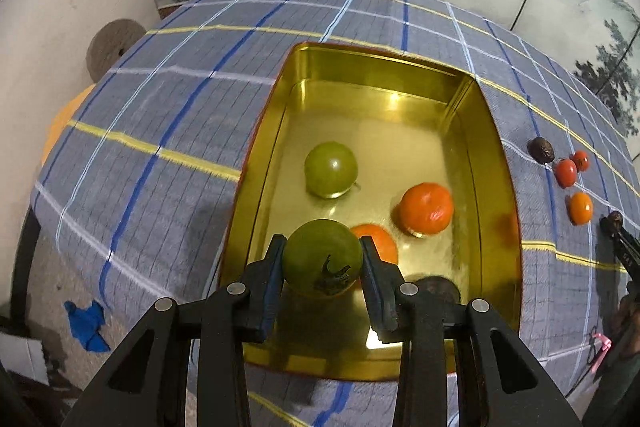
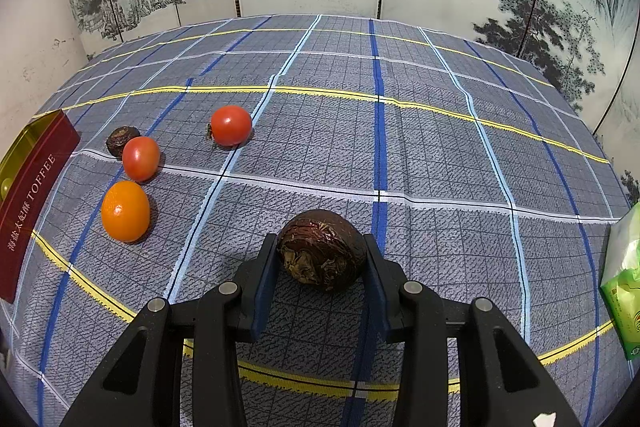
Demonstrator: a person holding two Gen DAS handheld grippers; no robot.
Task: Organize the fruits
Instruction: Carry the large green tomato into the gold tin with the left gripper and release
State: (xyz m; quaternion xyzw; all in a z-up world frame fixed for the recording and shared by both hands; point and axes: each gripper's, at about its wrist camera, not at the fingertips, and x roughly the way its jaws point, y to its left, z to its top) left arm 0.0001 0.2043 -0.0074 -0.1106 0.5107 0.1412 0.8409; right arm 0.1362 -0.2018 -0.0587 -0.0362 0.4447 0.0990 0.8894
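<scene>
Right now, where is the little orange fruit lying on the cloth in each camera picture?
Left wrist view: the orange fruit lies far right on the cloth, right of the gold tin, below two red tomatoes.
Right wrist view: the orange fruit lies at the left, beside the tin's red wall.
Shared landmark: the red tomato just above it.

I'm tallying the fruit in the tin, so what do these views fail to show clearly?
- Left wrist view: orange fruit half hidden behind the held green tomato.
- Left wrist view: dark fruit in the gold tin, covered by the left gripper.
- Right wrist view: tin's inside cut off by the left edge.
</scene>
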